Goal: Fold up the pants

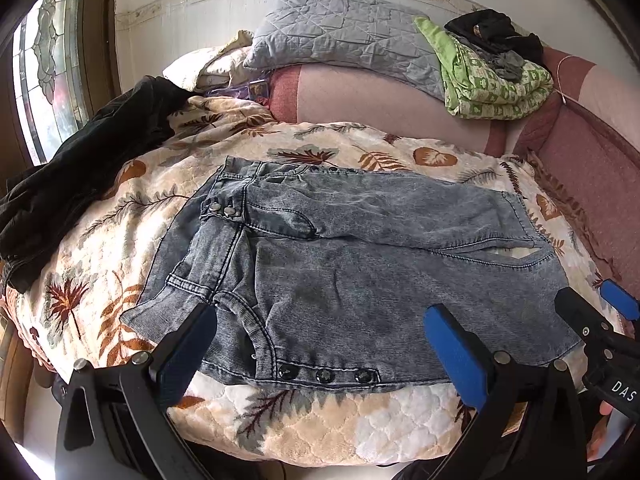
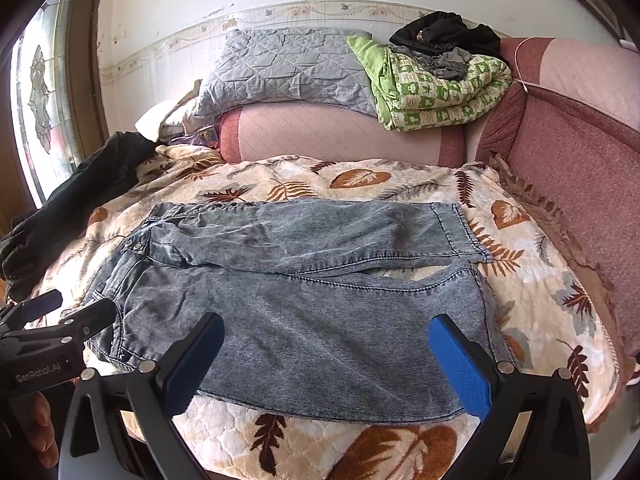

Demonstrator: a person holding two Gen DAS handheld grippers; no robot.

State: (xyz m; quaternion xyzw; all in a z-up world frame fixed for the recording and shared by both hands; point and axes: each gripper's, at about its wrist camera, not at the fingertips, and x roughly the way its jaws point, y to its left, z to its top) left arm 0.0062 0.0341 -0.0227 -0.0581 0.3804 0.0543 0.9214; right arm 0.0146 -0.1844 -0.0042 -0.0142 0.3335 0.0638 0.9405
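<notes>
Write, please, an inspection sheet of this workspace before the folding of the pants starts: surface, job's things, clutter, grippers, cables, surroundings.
Surface: leaf-print blanket spread over the bed; bumpy but mostly flat.
Job's things: grey denim pants lying flat, waistband to the left, the two legs side by side pointing right; not yet folded.
Clutter: dark garment at the left edge of the blanket, apart from the pants; grey quilted pillow, green patterned quilt with black clothes on top, all at the back.
Grippers: left gripper and right gripper both with jaws open at the near edge of the pants, holding nothing.
Cables: nothing seen.
Surroundings: white wall, stained-glass window at left, pink sofa back at right.
</notes>
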